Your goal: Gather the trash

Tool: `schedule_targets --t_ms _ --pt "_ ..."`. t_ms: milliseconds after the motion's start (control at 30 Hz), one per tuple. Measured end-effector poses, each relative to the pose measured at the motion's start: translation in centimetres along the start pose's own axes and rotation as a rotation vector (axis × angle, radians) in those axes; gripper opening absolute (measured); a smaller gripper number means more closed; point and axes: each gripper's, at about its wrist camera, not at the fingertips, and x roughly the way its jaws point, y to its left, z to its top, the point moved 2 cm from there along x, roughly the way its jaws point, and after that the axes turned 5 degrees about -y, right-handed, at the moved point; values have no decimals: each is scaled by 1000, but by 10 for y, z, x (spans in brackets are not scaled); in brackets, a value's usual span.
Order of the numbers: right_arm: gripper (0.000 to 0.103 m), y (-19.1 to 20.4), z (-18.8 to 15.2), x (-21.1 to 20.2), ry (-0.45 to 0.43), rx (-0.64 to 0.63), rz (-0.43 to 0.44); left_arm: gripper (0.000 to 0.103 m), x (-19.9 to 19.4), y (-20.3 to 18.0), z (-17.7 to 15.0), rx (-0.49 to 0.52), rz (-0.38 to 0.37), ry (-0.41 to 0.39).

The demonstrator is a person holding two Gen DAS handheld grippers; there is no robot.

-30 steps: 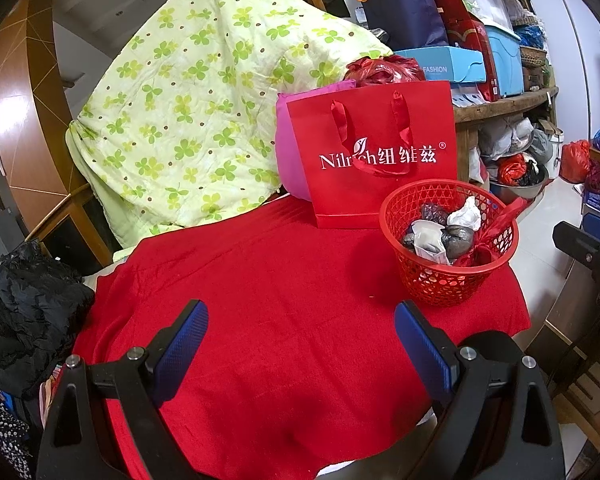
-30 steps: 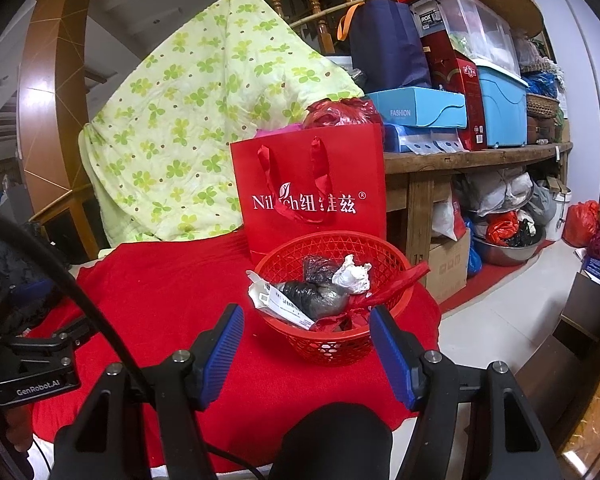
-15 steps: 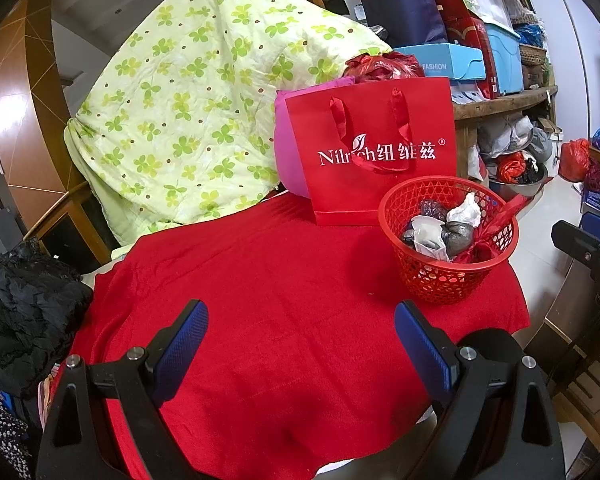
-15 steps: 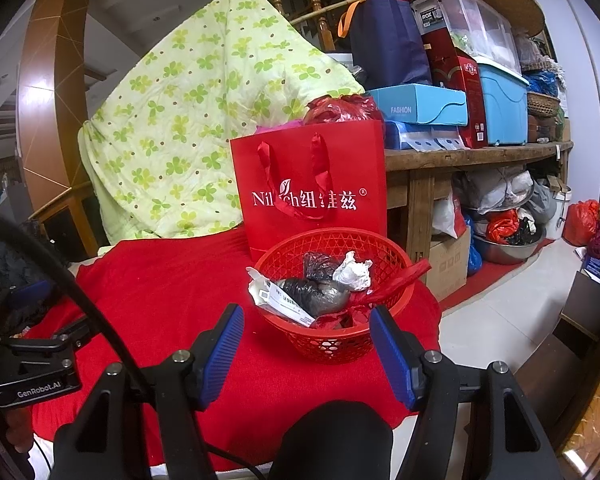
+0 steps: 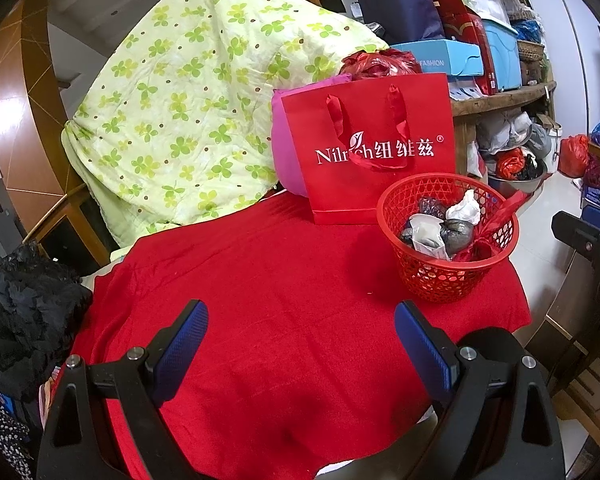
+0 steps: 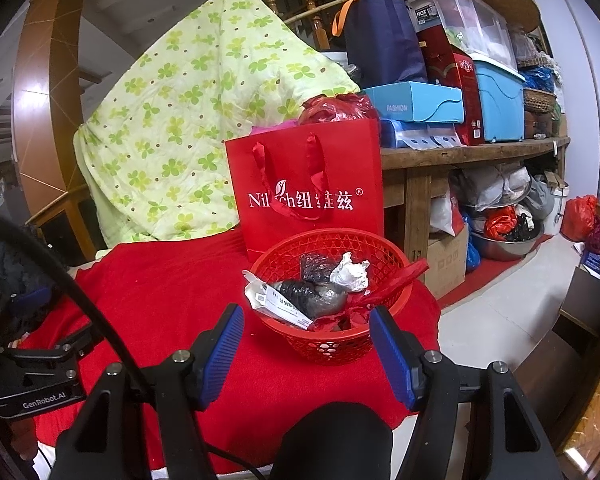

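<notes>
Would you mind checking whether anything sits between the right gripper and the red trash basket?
Nothing visible does. The right gripper is open, facing the red basket directly, with only bare red cloth between them. The red gift bag stands behind the basket.

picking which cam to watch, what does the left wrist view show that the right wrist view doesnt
Only the left wrist view shows the pink bag beside the gift bag, the wide bare stretch of red cloth and the open left gripper.

Only the right wrist view shows the open right gripper close before the basket, the printed label on the white wrapper and the clear storage bin.

Both show the red basket holding trash, the red gift bag behind it and the green quilt.
</notes>
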Motion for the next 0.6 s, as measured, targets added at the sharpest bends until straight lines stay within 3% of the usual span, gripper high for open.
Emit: schedule_targets --t_ms 600 --pt "69 3 3 -2 -1 2 0 94 0 0 3 2 2 4"
